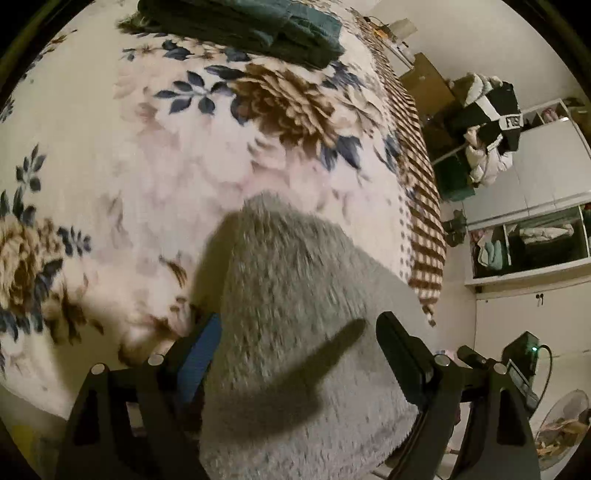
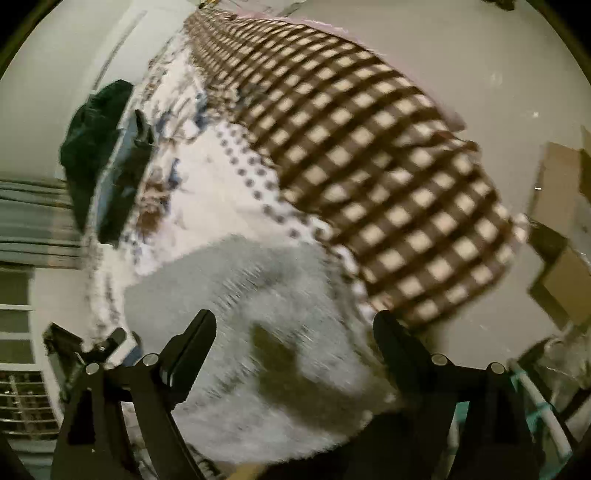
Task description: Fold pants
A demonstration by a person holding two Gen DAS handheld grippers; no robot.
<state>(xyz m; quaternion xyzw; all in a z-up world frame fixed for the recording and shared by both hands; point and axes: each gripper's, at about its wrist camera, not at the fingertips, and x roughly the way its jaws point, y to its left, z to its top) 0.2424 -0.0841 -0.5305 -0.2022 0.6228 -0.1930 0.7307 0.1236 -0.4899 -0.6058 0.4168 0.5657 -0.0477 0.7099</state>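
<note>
Right now I am holding the left gripper [image 1: 295, 336] low over the bed, tilted down, with its jaws spread wide and gripping nothing. The grey fuzzy pants [image 1: 295, 332] are lying under and between the fingers [image 1: 402, 350], a rounded fold of them bulging toward the middle of the floral blanket [image 1: 129, 166]. A finger's shadow is falling across the pile.

I am keeping the right gripper [image 2: 295, 339] in a similar pose, angled down, its fingers [image 2: 192, 343] parted and empty. The pants [image 2: 240, 295] are filling the space beneath it, sitting near the edge of the bed where the floral cover is giving way to a brown checked blanket [image 2: 388, 184] draping over the side. This view is smeared with blur.

At the far edge of the bed, a dark green folded garment [image 1: 240, 26] is resting on the blanket. Beyond the side of the bed, white shelving [image 1: 535, 229] is standing against the wall, and a heap of black and white clothes [image 1: 491, 122] is piled on brown furniture.
</note>
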